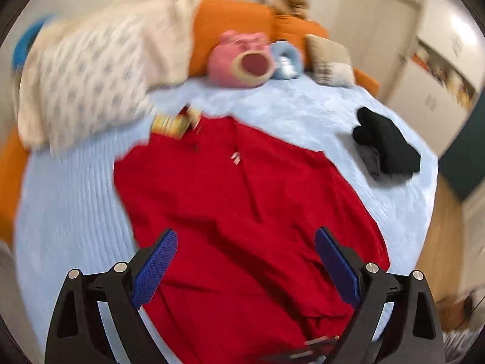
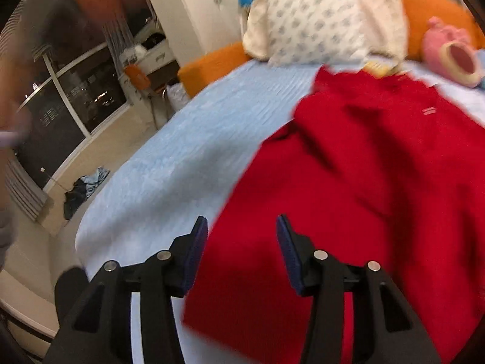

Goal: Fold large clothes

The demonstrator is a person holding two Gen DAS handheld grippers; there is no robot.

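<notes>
A large red garment lies spread on the light blue bed cover, with its collar and a yellow tag toward the pillows. It also shows in the right wrist view. My left gripper is open and empty, hovering above the garment's lower part. My right gripper is open and empty, above the garment's left edge near the bed cover. Both views are blurred by motion.
A folded black garment lies on the bed at the right. A pink plush toy, orange cushions and a patterned pillow sit at the head. Clothes lie on the floor by a dark window.
</notes>
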